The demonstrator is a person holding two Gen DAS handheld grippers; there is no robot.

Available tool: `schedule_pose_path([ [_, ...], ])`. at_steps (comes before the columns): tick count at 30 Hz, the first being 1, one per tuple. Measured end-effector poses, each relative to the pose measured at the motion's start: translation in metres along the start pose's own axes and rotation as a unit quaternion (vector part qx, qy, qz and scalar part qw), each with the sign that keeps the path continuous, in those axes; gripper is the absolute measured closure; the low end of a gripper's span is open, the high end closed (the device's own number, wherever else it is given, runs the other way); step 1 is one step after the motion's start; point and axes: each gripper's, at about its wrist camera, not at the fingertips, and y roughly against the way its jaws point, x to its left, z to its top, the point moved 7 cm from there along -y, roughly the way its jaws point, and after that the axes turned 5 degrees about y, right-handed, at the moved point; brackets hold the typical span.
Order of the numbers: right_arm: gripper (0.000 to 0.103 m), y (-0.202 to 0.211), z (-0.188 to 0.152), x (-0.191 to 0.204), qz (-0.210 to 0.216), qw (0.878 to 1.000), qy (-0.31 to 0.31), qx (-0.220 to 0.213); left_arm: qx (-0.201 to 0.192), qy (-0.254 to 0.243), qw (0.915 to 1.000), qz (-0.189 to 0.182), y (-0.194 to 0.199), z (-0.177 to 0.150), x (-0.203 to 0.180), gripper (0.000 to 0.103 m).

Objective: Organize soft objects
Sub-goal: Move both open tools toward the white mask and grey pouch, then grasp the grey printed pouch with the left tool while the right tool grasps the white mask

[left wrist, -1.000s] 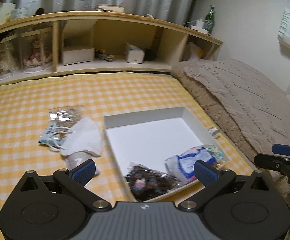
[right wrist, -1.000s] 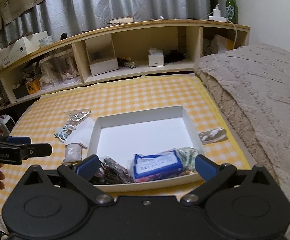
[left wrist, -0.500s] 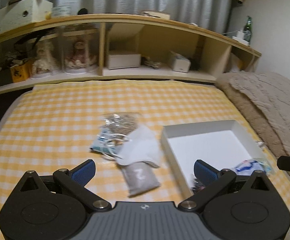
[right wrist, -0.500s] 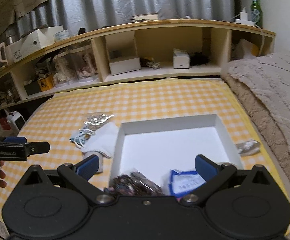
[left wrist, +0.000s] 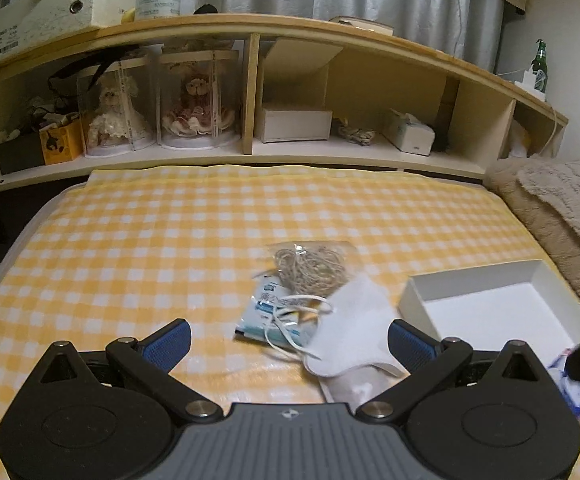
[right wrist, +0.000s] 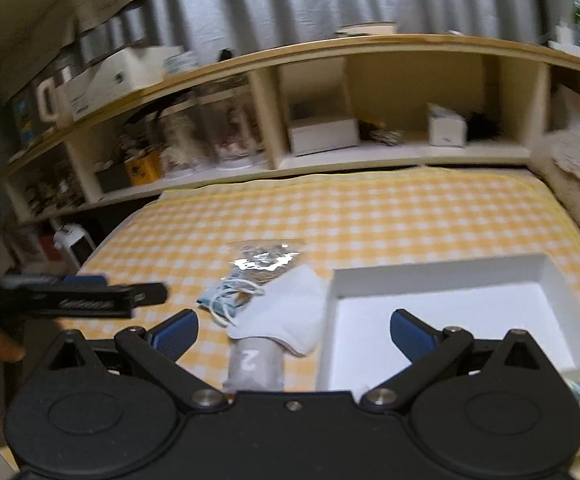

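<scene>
Soft objects lie heaped on the checked bedspread (left wrist: 170, 240) just left of the white box (left wrist: 470, 280): a white mask (left wrist: 350, 320) draped over a blue packet (left wrist: 266, 312), a bag of twine (left wrist: 310, 266) behind, a grey pouch (right wrist: 254, 364) in front. Left gripper (left wrist: 288, 340) and right gripper (right wrist: 294, 330) both face this heap, jaws wide and empty, probably ready to lift a piece boxward.

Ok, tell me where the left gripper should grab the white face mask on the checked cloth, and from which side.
Pinch the white fabric face mask at its raised middle fold, coming down from above with the open left gripper. It lies draped over the grey numbered pouch and beside the white cardboard box, so a low sideways approach would likely snag those or the loose ear loops.
</scene>
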Motion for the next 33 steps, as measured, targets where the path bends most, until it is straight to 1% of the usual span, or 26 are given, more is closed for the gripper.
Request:
schedule_pose_path([
  [3, 0.000, -0.025, -0.004, 0.009, 0.001, 1.000, 0.019, 0.016, 0.001, 0.002, 1.0000, -0.006, -0.023, 0.000, 0.008, 0.000],
  [6, 0.000, -0.048, -0.010, 0.013, 0.008, 0.999, 0.028, 0.021, 0.017, 0.017, 0.9993, -0.029, -0.042, -0.006, 0.013, 0.000],
  [9, 0.000, -0.069, -0.014, 0.011, 0.022, 0.999, 0.013, 0.026, 0.036, 0.033, 0.9966, -0.066, -0.057, -0.014, 0.014, 0.001],
  [11, 0.000, -0.081, -0.015, 0.008, 0.020, 0.999, 0.001, 0.029, 0.053, 0.045, 0.9948, -0.074, -0.065, -0.025, 0.014, 0.007],
  [13, 0.000, -0.093, -0.012, 0.004, 0.023, 0.999, -0.007, 0.030, 0.075, 0.049, 0.9924, -0.085, -0.072, -0.038, 0.010, 0.009],
  [16, 0.000, -0.109, -0.005, 0.001, 0.024, 0.999, -0.016, 0.033, 0.105, 0.037, 0.9883, -0.104, -0.082, -0.057, -0.005, 0.009],
  [18, 0.002, -0.118, 0.000, 0.001, 0.031, 0.999, -0.021, 0.039, 0.110, 0.026, 0.9875, -0.110, -0.085, -0.066, -0.018, 0.009],
  [19, 0.004, -0.124, 0.003, 0.002, 0.035, 0.998, -0.025, 0.043, 0.109, 0.023, 0.9877, -0.109, -0.087, -0.068, -0.022, 0.009],
  [21, 0.019, -0.134, 0.006, 0.003, 0.042, 0.997, -0.030, 0.051, 0.102, 0.016, 0.9891, -0.105, -0.090, -0.073, -0.035, 0.009],
  [23, 0.024, -0.144, 0.008, 0.006, 0.047, 0.997, -0.032, 0.060, 0.096, 0.003, 0.9913, -0.091, -0.094, -0.077, -0.041, 0.009],
  [25, 0.026, -0.153, 0.008, 0.009, 0.049, 0.996, -0.029, 0.070, 0.085, -0.015, 0.9943, -0.062, -0.099, -0.081, -0.044, 0.009],
  [26, 0.029, -0.156, 0.007, 0.011, 0.050, 0.996, -0.027, 0.074, 0.082, -0.020, 0.9953, -0.048, -0.102, -0.081, -0.044, 0.011],
  [27, 0.033, -0.159, 0.007, 0.012, 0.050, 0.995, -0.025, 0.078, 0.079, -0.020, 0.9960, -0.038, -0.105, -0.082, -0.045, 0.013],
  [28, 0.035, -0.162, 0.006, 0.013, 0.051, 0.995, -0.024, 0.083, 0.078, -0.013, 0.9961, -0.040, -0.108, -0.083, -0.046, 0.021],
  [30, 0.039, -0.167, 0.006, 0.013, 0.055, 0.994, -0.024, 0.094, 0.092, -0.003, 0.9942, -0.057, -0.113, -0.085, -0.051, 0.029],
  [31, 0.039, -0.170, 0.006, 0.013, 0.056, 0.993, -0.024, 0.099, 0.101, -0.009, 0.9932, -0.057, -0.115, -0.088, -0.055, 0.034],
  [33, 0.039, -0.175, 0.007, 0.014, 0.057, 0.992, -0.025, 0.108, 0.099, -0.036, 0.9935, -0.043, -0.114, -0.090, -0.057, 0.041],
])
